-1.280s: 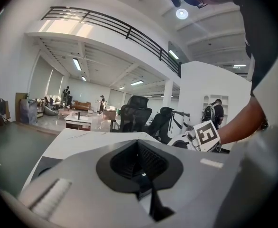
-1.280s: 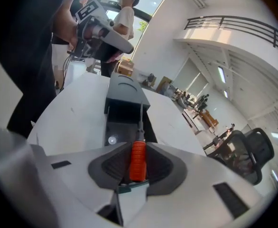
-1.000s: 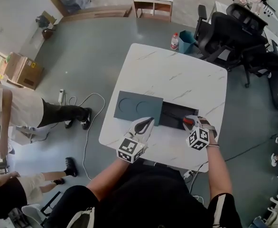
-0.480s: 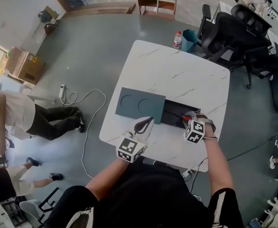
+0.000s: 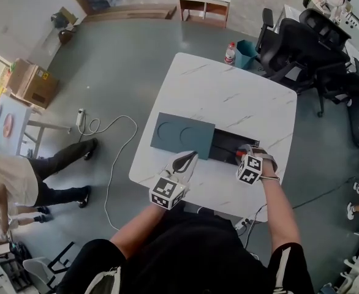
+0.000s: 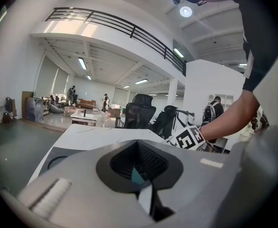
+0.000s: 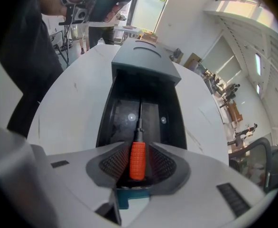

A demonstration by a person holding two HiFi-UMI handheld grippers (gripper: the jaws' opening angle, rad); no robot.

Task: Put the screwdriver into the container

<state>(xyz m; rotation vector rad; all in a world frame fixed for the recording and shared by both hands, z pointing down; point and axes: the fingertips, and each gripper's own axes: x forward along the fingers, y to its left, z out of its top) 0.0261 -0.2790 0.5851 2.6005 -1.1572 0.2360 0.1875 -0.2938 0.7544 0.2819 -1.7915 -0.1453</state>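
A dark container (image 5: 225, 141) lies on the white table (image 5: 228, 97), its lid (image 5: 182, 135) slid off to the left. In the right gripper view the black tray (image 7: 106, 118) lies open straight ahead. The screwdriver (image 7: 137, 158) has an orange handle, and its shaft points into the tray. The handle sits between the jaws of my right gripper (image 7: 138, 148), which are opening, with thin gaps beside the pads. In the head view that gripper (image 5: 245, 156) is at the tray's right end. My left gripper (image 5: 187, 160) is shut and empty, its tips at the lid's near edge.
Black office chairs (image 5: 302, 38) stand off the table's far right corner, with a bottle (image 5: 230, 52) and a teal bin (image 5: 243, 52) on the floor. A white cable (image 5: 109, 158) runs along the floor on the left, where a person (image 5: 26, 182) stands.
My right gripper has shifted slightly left over the tray's right end. My left gripper has stayed put. The person on the left has walked toward the lower left.
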